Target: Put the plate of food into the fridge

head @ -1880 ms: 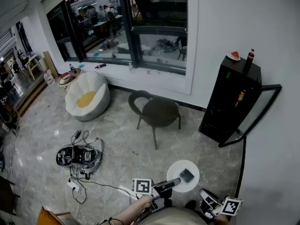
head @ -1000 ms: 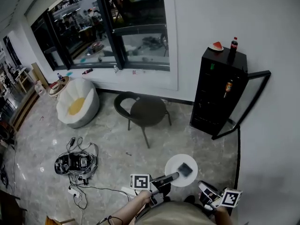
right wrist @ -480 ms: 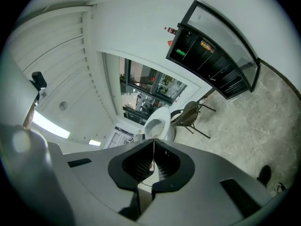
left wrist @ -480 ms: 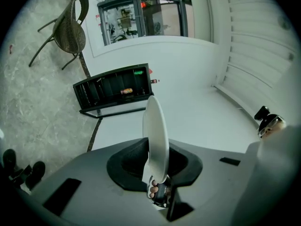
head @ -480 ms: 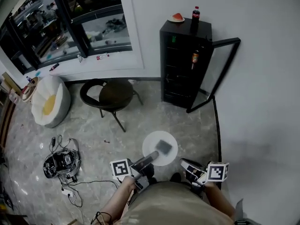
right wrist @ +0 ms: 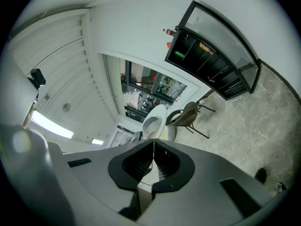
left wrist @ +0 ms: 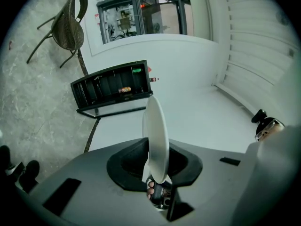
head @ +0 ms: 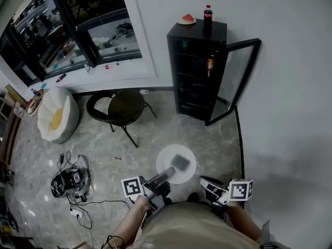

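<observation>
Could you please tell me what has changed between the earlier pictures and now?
The head view has swung toward the fridge, which shifted from the right side to the upper middle; the chair slid left. Nothing was taken hold of or let go. Unchanged: the left gripper stays shut on the plate, the right gripper stays shut and empty, and the fridge door stands open.

The top (head: 189, 224) looks khaki, and the left hand-held gripper (head: 176, 166) and right hand-held gripper (head: 204, 181) bear black-and-white marker cubes (head: 132, 186).
</observation>
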Motion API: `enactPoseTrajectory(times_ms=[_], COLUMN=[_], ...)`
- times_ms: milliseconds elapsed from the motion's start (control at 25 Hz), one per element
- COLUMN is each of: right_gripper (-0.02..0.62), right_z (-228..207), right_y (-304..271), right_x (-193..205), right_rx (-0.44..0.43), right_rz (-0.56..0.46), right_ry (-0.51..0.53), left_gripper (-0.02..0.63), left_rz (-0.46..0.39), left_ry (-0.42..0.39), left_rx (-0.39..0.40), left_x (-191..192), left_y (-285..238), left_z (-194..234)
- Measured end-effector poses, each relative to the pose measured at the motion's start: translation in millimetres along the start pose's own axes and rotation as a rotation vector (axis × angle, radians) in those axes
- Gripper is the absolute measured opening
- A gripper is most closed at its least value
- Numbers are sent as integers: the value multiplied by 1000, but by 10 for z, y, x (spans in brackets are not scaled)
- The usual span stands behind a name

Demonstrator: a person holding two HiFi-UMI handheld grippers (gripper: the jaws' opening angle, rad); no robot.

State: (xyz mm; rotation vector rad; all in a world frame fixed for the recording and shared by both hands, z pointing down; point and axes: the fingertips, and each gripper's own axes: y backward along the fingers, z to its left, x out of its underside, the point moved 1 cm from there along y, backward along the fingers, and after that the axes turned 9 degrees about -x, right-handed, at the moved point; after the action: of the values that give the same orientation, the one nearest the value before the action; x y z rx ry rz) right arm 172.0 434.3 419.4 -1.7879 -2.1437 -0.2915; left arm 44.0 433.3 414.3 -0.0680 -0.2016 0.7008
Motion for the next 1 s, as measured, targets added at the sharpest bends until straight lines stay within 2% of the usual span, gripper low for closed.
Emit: enactPoseTrajectory(times_ms=[360, 600, 840, 1000], right_gripper=[21, 21, 21, 21], right_z=[-88, -182, -173, -248], right_y=[304, 399, 379, 359], right_x=[-65, -59, -159, -206], right_rx=[-12, 3, -35, -20], right_rz=[34, 63, 22, 8], right_ry=[21, 63, 81, 79], left_gripper=[66, 66, 66, 66], left_rz=[-24, -37, -28, -32], left_ry=[-27, -20, -37, -3], left_rx=[15, -12, -27, -9], left_x=[121, 146, 106, 31], left_y=[-269, -334, -365, -423], left_z=[-169, -131, -75, -97])
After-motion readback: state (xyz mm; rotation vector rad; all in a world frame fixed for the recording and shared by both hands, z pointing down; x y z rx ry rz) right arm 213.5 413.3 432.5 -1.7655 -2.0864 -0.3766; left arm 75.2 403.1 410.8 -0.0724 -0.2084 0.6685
